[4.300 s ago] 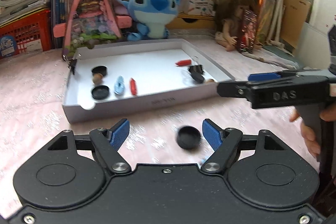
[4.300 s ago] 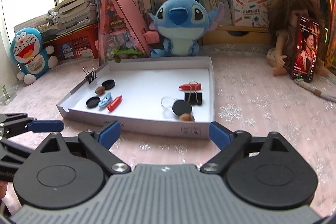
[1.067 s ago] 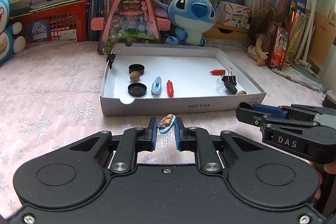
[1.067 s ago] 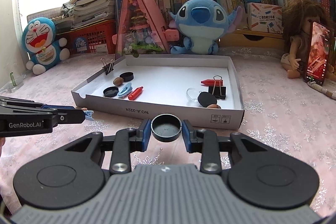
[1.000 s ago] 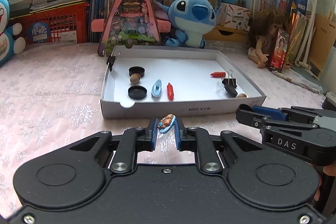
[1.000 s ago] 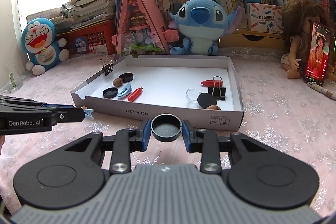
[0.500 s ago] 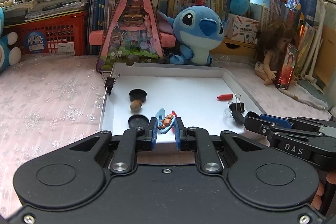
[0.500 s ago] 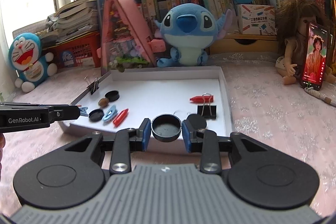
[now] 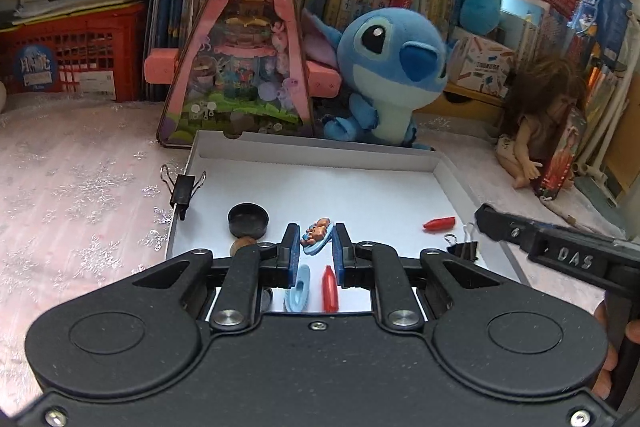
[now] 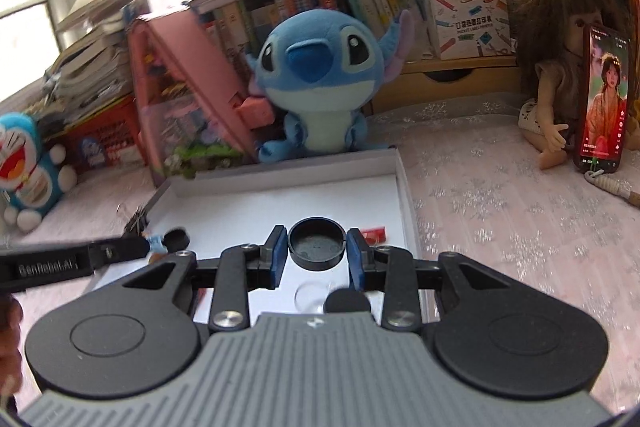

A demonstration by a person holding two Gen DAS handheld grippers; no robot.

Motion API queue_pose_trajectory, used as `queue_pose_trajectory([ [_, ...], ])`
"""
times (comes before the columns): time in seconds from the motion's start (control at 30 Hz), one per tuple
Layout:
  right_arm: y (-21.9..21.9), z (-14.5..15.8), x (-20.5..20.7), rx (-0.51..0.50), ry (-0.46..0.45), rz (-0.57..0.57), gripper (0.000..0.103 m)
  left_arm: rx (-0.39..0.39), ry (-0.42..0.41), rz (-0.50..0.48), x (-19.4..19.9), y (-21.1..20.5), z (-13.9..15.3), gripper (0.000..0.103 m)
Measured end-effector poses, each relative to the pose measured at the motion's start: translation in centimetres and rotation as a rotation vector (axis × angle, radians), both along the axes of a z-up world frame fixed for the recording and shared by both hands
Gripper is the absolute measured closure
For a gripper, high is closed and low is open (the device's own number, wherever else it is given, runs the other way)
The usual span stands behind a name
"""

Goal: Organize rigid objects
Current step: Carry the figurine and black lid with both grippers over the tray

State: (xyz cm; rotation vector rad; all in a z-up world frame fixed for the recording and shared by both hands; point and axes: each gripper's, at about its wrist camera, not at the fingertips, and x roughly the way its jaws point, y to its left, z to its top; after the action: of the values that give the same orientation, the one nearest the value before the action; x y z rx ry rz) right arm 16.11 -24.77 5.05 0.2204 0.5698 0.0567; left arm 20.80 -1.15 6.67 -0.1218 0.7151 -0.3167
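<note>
Over the white tray (image 9: 452, 179), the left gripper (image 9: 316, 241) pinches a small blue slipper charm (image 9: 317, 237) between its fingers. The right gripper (image 10: 317, 245) clamps a black cap (image 10: 317, 243), open side up, above the tray's right half

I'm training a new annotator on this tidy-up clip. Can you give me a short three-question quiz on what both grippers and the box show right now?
1. True or false: the right gripper is shut on a red cap.
2. What does the left gripper hold? A) binder clip B) small blue slipper charm C) nut
3. Fill in: both grippers hang above the white ____.

Key:
1. False: it grips a black cap.
2. B: the blue slipper charm, pinched between its pads.
3. box, which already holds a second black cap, a red piece and a binder clip.
</note>
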Motion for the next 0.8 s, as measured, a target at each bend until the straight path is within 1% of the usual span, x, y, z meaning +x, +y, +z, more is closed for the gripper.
queue_pose_trajectory([
  [0.17,-0.3,0.0,1.9,0.002,0.027,-0.014,0.066,0.034,0.008,0.032,2.4,-0.2,-0.4,0.087],
  [0.33,-0.4,-0.9,3.8,0.019,0.068,-0.011,0.066,0.029,0.029,0.06,4.3,0.0,-1.2,0.087],
  [0.5,0.5,-2.0,4.8,0.024,0.097,0.007,0.066,0.03,0.046,0.051,5.5,-0.7,-2.1,0.087],
  [0.6,1.1,-2.4,5.3,0.02,0.11,0.023,0.066,0.02,0.059,0.035,5.7,-1.2,-2.6,0.087],
  [0.8,2.0,-2.9,5.8,0.008,0.126,0.051,0.066,0.031,0.071,-0.004,5.6,-2.3,-3.5,0.087],
])
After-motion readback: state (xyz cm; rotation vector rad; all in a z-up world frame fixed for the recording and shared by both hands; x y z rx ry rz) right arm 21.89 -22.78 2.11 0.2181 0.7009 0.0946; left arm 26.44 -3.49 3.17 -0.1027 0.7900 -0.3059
